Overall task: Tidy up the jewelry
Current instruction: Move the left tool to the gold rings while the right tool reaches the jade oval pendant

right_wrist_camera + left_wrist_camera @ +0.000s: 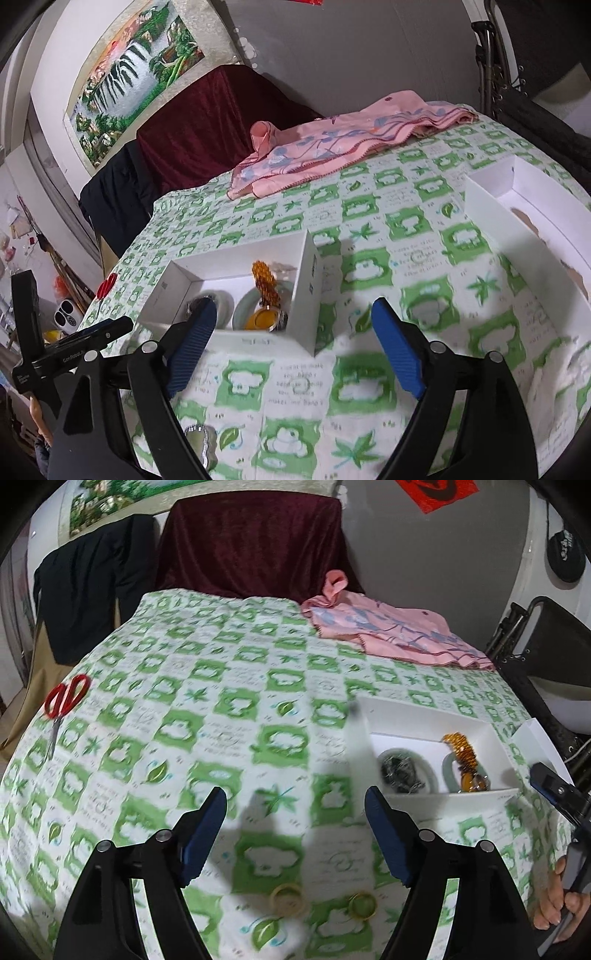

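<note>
A white open box (pixel 436 716) sits on the green-patterned tablecloth and holds an amber bead bracelet (pixel 460 747), pale jade bangles (pixel 430 773) and a dark metal piece (pixel 399 770). It also shows in the right wrist view (pixel 308 273). My left gripper (pixel 295 805) is open and empty, hovering left of the box. Two yellow rings (pixel 288 899) (pixel 362 906) lie on the cloth below it. My right gripper (pixel 293 321) is open and empty, just in front of the box. A silver metal item (pixel 201 443) lies under its left finger.
The box lid (pixel 524 206) lies upside down to the right. Red scissors (pixel 61 709) lie at the table's left edge. A pink cloth (pixel 391 627) lies at the back right. A dark red draped chair (pixel 251 542) stands behind the table.
</note>
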`<state>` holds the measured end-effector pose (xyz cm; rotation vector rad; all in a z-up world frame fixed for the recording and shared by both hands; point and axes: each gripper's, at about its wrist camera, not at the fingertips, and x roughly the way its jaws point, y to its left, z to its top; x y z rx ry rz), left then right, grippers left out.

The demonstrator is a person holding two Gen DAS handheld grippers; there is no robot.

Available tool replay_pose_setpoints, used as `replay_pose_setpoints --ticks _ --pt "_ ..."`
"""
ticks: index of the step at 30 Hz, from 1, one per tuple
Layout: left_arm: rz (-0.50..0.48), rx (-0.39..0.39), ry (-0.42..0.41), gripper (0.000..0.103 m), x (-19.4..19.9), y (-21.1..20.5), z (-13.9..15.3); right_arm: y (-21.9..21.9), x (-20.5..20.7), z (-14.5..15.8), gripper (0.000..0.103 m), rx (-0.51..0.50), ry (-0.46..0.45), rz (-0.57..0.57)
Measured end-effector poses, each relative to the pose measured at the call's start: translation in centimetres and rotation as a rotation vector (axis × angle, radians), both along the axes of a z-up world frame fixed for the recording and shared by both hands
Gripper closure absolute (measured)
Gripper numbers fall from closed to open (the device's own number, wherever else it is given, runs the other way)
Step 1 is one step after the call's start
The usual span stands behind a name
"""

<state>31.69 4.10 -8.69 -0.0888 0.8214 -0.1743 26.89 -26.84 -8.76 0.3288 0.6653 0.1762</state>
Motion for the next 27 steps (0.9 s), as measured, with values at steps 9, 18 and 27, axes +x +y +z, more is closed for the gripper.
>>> replay_pose_setpoints --ticks 9,18,27 --pt "0.021 0.004 0.028 0.026 -2.3 1.3 -1.0 0.6 -4.0 -1.4 0.018 -0.025 0.024 0.023" --pt "0.061 0.022 0.056 0.024 -5.3 2.6 -2.1 1.1 -8.3 -1.6 0.018 -0.029 0.004 0.051" --pt "0.098 -0.046 0.083 0.022 -7.5 4.9 -2.8 2.6 -12.2 -1.8 0.02 -0.116 0.014 0.119"
